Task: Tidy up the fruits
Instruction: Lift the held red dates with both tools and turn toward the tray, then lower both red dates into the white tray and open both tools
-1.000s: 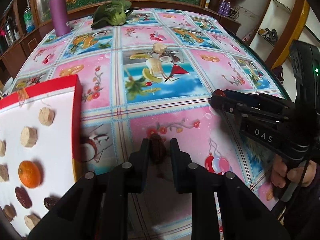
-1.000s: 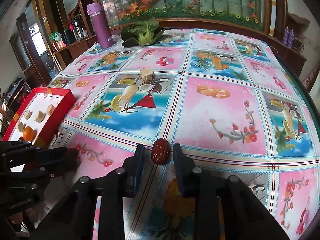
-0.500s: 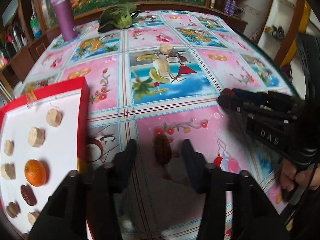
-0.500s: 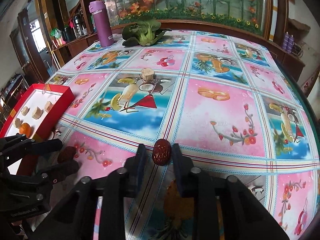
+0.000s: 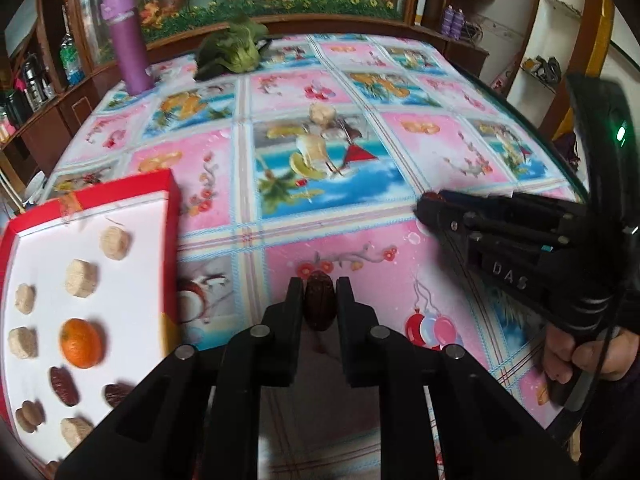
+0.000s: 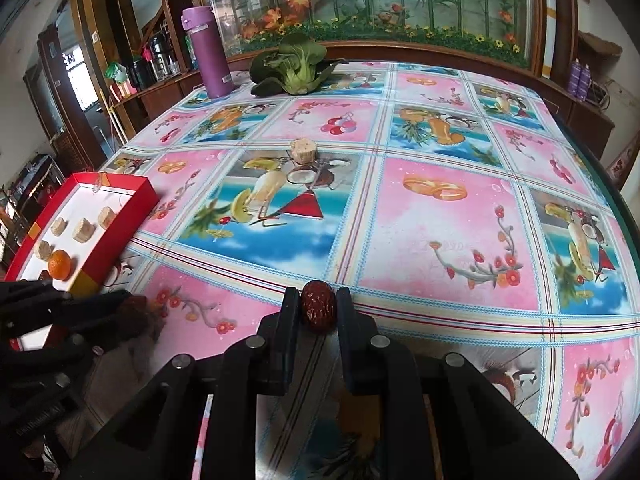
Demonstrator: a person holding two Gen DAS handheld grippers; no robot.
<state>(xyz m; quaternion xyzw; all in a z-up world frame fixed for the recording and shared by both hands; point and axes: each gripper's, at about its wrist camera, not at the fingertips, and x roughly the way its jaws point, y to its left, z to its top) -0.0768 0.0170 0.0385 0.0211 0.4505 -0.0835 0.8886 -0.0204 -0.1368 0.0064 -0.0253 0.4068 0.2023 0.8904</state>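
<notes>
Left gripper (image 5: 319, 305) clamped on a dark red date (image 5: 319, 307), fingers narrow w/ the fruit wedged between the tips, just above the table (image 5: 460, 152) near its front edge. Right gripper (image 6: 318, 307) likewise pinching a 2nd date (image 6: 317, 306), wrinkled and red-brown, tips close on both sides, also by the front edge. Red tray (image 5: 170, 216) w/ white floor sits at the table's left edge; in it an orange (image 5: 80, 343), several pale tan cut chunks (image 5: 81, 279) and a few dark dates (image 5: 64, 385). One more tan chunk (image 6: 303, 150) lies loose mid-table, well apart from the tray. Purple bottle (image 6: 211, 52) upright at the far left corner, leafy green veg (image 6: 294, 66) near it along the far edge. A hand (image 5: 580, 354) grips the right tool's handle, seen from the left wrist cam.
</notes>
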